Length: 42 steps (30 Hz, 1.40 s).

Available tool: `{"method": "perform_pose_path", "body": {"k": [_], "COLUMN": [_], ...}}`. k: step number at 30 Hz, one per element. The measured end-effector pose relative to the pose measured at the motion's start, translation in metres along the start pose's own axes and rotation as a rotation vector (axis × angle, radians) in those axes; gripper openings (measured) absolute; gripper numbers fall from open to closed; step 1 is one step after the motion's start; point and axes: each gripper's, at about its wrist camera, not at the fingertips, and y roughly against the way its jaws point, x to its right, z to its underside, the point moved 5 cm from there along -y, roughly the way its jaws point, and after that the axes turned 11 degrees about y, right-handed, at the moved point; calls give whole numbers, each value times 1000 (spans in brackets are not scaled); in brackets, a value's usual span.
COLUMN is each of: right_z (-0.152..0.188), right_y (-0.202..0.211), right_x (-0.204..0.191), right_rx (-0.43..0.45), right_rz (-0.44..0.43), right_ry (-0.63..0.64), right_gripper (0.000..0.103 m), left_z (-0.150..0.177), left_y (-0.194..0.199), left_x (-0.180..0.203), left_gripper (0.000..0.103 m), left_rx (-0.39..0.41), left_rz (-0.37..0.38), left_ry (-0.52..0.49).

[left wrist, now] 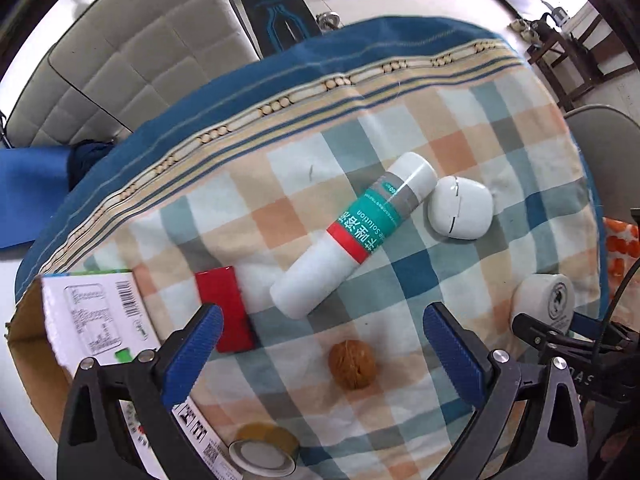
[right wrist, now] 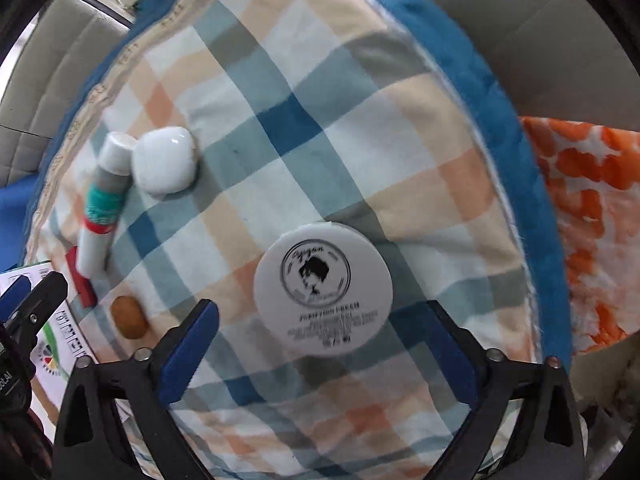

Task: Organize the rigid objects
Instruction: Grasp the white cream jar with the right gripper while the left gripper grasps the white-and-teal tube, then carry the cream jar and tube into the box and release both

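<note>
Checked cloth bears one bottle, one white case touching it, one walnut, one red block, one jar | left gripper spread above walnut | right gripper spread, jar between, untouched

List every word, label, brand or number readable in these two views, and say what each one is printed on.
"Solution", partly cut off: white tube.
Chinese characters and a figure near "60" on the tube: not clearly readable.
Script brand above a portrait logo on the round white jar: blurred; the lines below too.
Barcode and fine print on the carton: too small.
</note>
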Motion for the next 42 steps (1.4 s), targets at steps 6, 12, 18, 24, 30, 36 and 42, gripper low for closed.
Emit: {"method": "perform_pose_path", "body": {"k": [6, 12, 18, 24, 30, 36, 42], "right_z": [-10, -31, -55, -64, -56, -62, -57], "right_y": [-20, -13, -6, -5, -8, -11, -9], "right_x": [5, -8, -21, -25, -28, -21, -27], "right_rx": [-38, -33, -12, -20, -29, -34, -31], "right_rz": [15, 16, 50, 67, 65, 52, 57], "right_ry": [14, 50, 97, 137, 138, 129, 161], "right_gripper": [70, 70, 70, 70, 70, 70, 69], "left_z": [-17, -30, -12, 15, 4, -2, 0], "left_y": [-26, -44, -40, -34, -52, -49, -31], "left_x": [8, 28, 30, 26, 32, 43, 19], "left_gripper": [103, 49, 37, 33, 40, 30, 30], "left_rx": [-7, -76, -99, -131, -124, -87, -74], "left_rz": [-41, 58, 103, 214, 189, 158, 190], "left_ry": [-40, -59, 29, 158, 149, 104, 132]}}
